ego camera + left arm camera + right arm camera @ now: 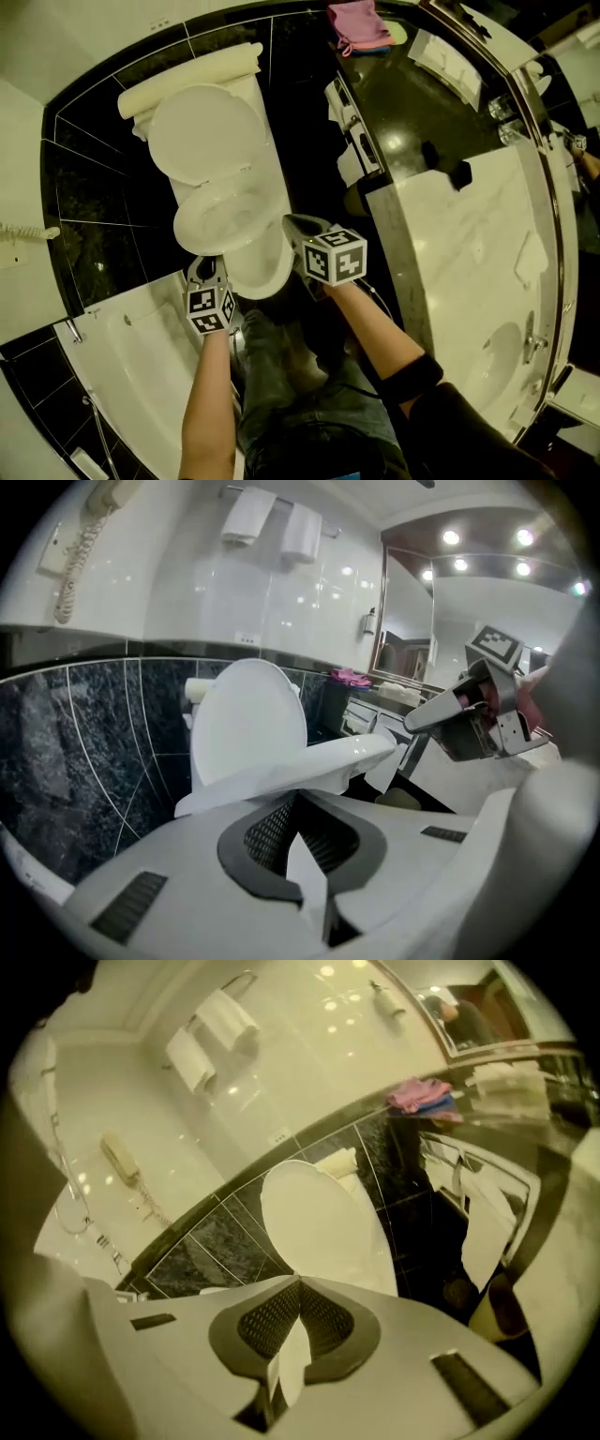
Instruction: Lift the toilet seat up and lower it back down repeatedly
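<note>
The white toilet (262,267) stands with its lid (202,131) upright against the cistern. Its seat (225,220) is tilted partway up off the bowl. In the left gripper view the seat (309,766) slants across just above my left gripper (298,797), whose jaws meet at the tips, shut, under the seat's front-left rim. In the head view my left gripper (208,267) sits at that rim. My right gripper (291,223) is at the seat's front right, shut with nothing between its pads. In the right gripper view my right gripper (298,1283) faces the lid (323,1227).
A white bathtub (122,347) lies at the lower left. A marble vanity counter (469,244) with a sink (502,356) stands close on the right. The person's jeans-clad legs (281,394) stand before the bowl. A pink cloth (359,25) lies on the dark counter beyond.
</note>
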Demonstrator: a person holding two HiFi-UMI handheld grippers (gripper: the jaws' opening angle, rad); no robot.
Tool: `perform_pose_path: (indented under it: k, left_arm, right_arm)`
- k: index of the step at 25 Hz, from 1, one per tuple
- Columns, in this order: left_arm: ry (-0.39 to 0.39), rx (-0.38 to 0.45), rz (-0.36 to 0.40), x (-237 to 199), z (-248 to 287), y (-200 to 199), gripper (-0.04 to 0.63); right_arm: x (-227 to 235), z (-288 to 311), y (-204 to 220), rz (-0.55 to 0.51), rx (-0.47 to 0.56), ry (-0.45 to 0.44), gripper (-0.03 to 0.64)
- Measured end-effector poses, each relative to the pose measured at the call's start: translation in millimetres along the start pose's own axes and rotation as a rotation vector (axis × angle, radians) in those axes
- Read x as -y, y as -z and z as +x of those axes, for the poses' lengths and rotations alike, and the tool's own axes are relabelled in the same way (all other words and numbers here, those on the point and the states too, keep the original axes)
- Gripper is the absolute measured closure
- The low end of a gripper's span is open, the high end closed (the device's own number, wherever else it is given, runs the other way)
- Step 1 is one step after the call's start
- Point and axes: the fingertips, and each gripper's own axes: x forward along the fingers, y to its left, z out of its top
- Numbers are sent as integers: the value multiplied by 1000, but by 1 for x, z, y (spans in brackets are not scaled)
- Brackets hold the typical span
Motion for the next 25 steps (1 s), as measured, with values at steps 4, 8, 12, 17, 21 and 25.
perform_pose_path:
  k: [4,8,12,17,21,25]
  left_arm:
    - [15,17,4,-13,13,-39,607]
    - [25,23,18,-23,28,-69,607]
    - [41,38,60,-36,44,-99,607]
    - [49,63,89,-54,67,-134,606]
    - [52,75,92,-67,86,-157,606]
    - [51,88,110,-82,108,-179,606]
  right_arm:
    - [-22,7,-32,-200,9,29,600]
    - [-39,15,-57,-363,30,61,600]
    - [-62,29,-80,-491,57,79,600]
    - [-74,51,-101,-628,84,111,600]
    - [-83,63,-114,-769,81,147,600]
    - [-85,84,-124,-896,55,180,598]
